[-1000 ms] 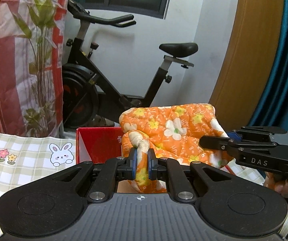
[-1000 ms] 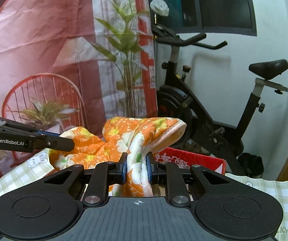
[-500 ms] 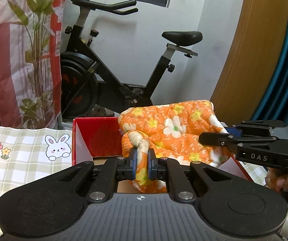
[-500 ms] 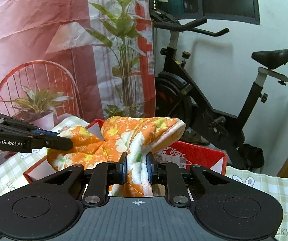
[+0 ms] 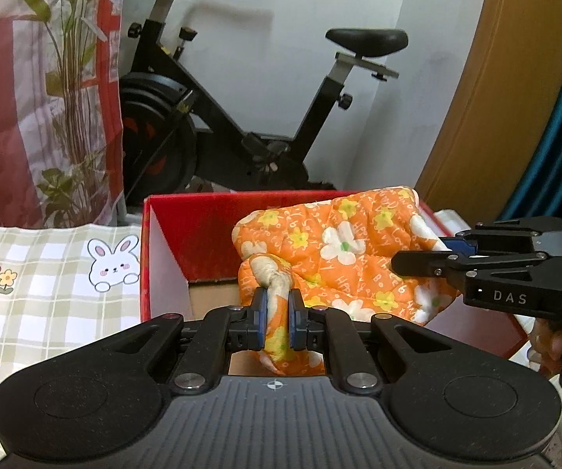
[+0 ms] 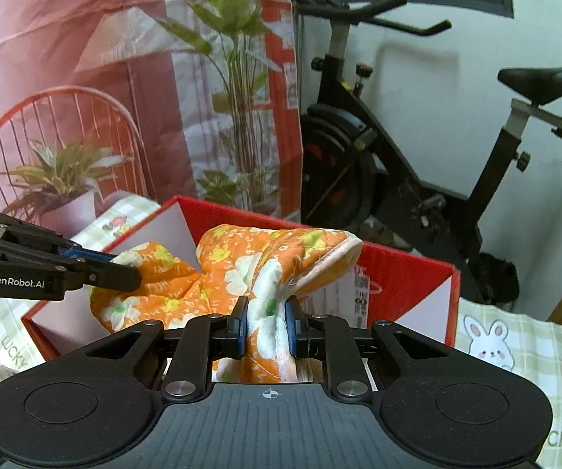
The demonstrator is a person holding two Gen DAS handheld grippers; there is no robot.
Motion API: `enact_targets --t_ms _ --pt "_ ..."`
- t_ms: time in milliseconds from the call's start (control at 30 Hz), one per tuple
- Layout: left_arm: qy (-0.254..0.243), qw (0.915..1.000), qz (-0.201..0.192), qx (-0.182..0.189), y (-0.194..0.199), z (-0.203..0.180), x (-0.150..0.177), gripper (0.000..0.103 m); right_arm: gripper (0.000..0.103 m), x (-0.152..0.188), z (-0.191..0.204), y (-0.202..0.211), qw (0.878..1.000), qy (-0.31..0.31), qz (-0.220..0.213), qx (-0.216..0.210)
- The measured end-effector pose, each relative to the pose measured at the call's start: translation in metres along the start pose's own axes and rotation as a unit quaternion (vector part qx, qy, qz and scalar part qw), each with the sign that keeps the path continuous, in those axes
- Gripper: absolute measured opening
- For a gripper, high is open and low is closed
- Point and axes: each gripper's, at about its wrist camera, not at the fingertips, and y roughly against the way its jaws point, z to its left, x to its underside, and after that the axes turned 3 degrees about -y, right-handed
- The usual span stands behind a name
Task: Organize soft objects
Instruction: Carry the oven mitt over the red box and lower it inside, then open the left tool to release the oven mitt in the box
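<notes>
Left tool (image 5: 277, 322) clenched on a bunched fold of the orange floral quilted cloth (image 5: 343, 258), blue pads (image 5: 260, 318) pressing the fabric from both sides. Right tool (image 6: 266, 326) likewise clenched on the cloth (image 6: 241, 273), gripping a fold near its pale piped edge. The cloth hangs stretched between the two tools, held over the open red cardboard box (image 5: 202, 215); its lower folds dip below the box rim, though contact with the box floor cannot be told. In the left wrist view the right tool (image 5: 441, 260) enters from the right side of the box, tips on the cloth's far corner; in the right wrist view the left tool (image 6: 124, 269) enters from the left side of the box. The box (image 6: 406, 273) sits on a bench covered by a green checked tablecloth (image 5: 46, 293) with rabbit prints. Behind the box: a black exercise bike (image 5: 241, 117); left of it, a printed red plant backdrop (image 6: 105, 78).
</notes>
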Motion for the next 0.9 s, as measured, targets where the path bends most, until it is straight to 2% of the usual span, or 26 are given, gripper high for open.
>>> enact_targets --t_ms 233,300,400,467,633,733,800,867,900 --pt "-0.008 0.9997 0.010 -0.020 -0.006 0.009 0.004 0.012 0.018 0.001 0.005 -0.017 1.000 -0.001 0.021 -0.006" --pt "-0.013 0.9993 0.014 -0.032 -0.009 0.009 0.004 0.013 0.030 0.001 0.006 -0.023 1.000 -0.001 0.031 0.008" --pt "-0.016 0.9987 0.019 -0.045 -0.010 0.010 0.004 0.019 0.034 0.001 0.009 -0.028 0.999 -0.004 0.038 0.024" --pt "-0.018 0.9987 0.019 -0.044 -0.009 0.012 0.005 0.033 0.038 0.002 0.010 -0.027 0.999 -0.002 0.039 0.027" --pt "-0.019 0.9986 0.008 -0.050 -0.001 0.010 0.005 0.058 0.051 0.004 0.013 -0.019 0.999 0.002 0.035 0.040" --pt "-0.017 0.9987 0.000 -0.048 0.007 0.007 0.004 0.062 0.053 0.006 0.014 -0.012 0.998 0.005 0.035 0.044" --pt "-0.015 0.9988 -0.003 -0.046 0.013 0.005 0.004 0.072 0.058 0.007 0.015 -0.006 0.998 0.005 0.034 0.047" --pt "-0.007 0.9990 -0.011 -0.043 0.020 0.004 0.005 0.093 0.064 0.007 0.017 0.000 0.998 0.003 0.029 0.049" --pt "0.000 0.9991 -0.017 -0.039 0.025 0.004 0.005 0.097 0.069 0.008 0.018 0.005 0.998 0.000 0.025 0.050"
